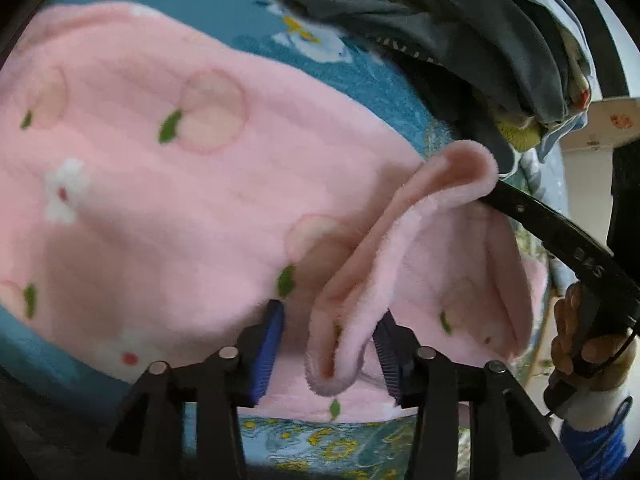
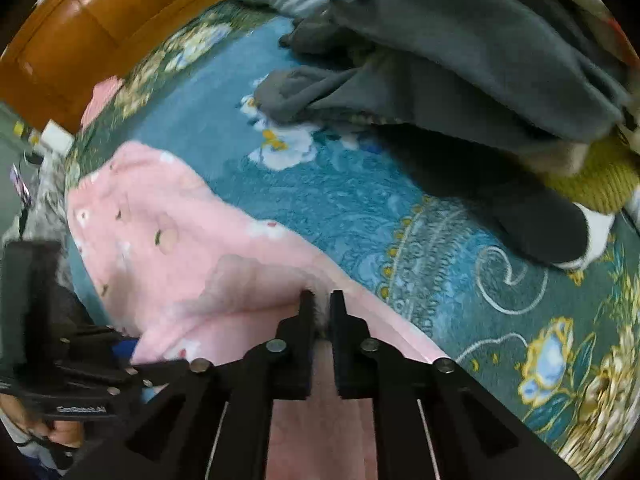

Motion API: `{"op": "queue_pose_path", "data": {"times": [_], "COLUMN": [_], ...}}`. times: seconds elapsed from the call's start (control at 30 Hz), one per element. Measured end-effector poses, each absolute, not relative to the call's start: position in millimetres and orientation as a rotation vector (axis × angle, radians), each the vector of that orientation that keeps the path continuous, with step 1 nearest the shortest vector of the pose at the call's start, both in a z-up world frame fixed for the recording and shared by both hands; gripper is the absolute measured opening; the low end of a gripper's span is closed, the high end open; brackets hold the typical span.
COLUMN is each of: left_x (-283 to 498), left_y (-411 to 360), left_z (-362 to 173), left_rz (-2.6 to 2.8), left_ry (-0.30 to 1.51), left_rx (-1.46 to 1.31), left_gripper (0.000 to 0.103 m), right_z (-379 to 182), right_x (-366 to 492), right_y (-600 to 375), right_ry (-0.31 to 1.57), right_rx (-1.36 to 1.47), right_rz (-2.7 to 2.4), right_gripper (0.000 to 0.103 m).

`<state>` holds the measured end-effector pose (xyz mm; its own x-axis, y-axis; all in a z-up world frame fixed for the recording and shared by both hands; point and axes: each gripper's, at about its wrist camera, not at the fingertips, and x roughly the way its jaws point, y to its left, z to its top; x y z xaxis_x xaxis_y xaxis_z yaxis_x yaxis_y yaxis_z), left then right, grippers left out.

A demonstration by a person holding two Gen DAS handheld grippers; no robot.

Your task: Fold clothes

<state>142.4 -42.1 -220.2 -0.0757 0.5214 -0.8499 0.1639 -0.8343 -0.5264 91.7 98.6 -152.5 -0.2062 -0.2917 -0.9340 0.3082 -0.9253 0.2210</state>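
A pink fleece garment point(image 1: 168, 184), printed with peaches and white flowers, is spread over a blue floral bedspread point(image 2: 360, 208), filling the left and near part of the scene in both views. In the left wrist view, the left hand-held gripper point(image 1: 328, 352) is seen with its fingers apart, and a raised ridge of the pink fabric is draped between the blue pads point(image 1: 266, 356) without being pressed by both. That ridge is drawn up towards the right, where it is met by the black finger of the right hand-held gripper point(image 2: 322, 312), and a hand point(image 1: 580, 340) is seen on its handle at the right edge. In the right wrist view, the right fingers are brought nearly together and the near edge of the pink garment is pinched in the narrow gap. A wooden headboard point(image 2: 100, 28) is seen at the far left. A pile of grey clothes point(image 2: 460, 48) is heaped at the far right of the bed, well apart from the pink garment, with a yellow knitted piece point(image 2: 592, 184) tucked beneath it.
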Motion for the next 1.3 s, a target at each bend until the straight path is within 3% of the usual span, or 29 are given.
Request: {"op": "queue_pose_path", "data": {"times": [0.03,0.13,0.2,0.3,0.6,0.73,0.8,0.97,1.17,1.3], "left_x": [141.2,139.6,138.4,137.2,147.9,157.1,155.1,151.5,158.6,165.4], "left_y": [-40.1,-28.3,-22.7,-23.8,-63.1,-102.8,-103.6,-106.7,-166.5,-245.4], "left_z": [-221.4,-223.7,-226.2,-222.6,-181.9,-190.8,-189.5,-204.5,-197.2,-167.7], "left_rz": [1.975,1.935,1.92,1.931,2.07,2.063,2.088,2.087,2.162,2.493], "left_ry": [-0.768,-0.741,-0.724,-0.753,-0.916,-1.141,-1.126,-1.096,-1.305,-1.413], "left_rx": [-1.926,-1.912,-1.914,-1.876,-1.698,-1.776,-1.793,-1.854,-1.776,-1.664], "left_gripper": [0.049,0.046,0.023,0.015,0.013,0.013,0.013,0.016,0.035,0.06], "right_z": [-149.2,-141.5,-136.9,-129.9,-73.5,-106.5,-129.4,-161.2,-181.4,-181.7], "right_x": [92.3,94.4,98.1,101.9,136.6,144.0,139.2,120.4,111.2,113.0], "right_y": [103.9,117.8,122.9,132.0,128.6,98.2,86.6,87.0,95.7,94.6], "right_ry": [-0.004,-0.06,-0.068,-0.11,-0.297,-0.241,-0.168,-0.154,-0.267,-0.26], "right_rx": [1.681,1.686,1.687,1.686,1.462,1.558,1.645,1.75,1.827,1.845], "right_rz": [-2.199,-2.253,-2.275,-2.298,-2.213,-2.045,-2.031,-2.049,-2.056,-2.062], "right_gripper": [0.023,0.027,0.027,0.027,0.028,0.03,0.03,0.03,0.03,0.03]}}
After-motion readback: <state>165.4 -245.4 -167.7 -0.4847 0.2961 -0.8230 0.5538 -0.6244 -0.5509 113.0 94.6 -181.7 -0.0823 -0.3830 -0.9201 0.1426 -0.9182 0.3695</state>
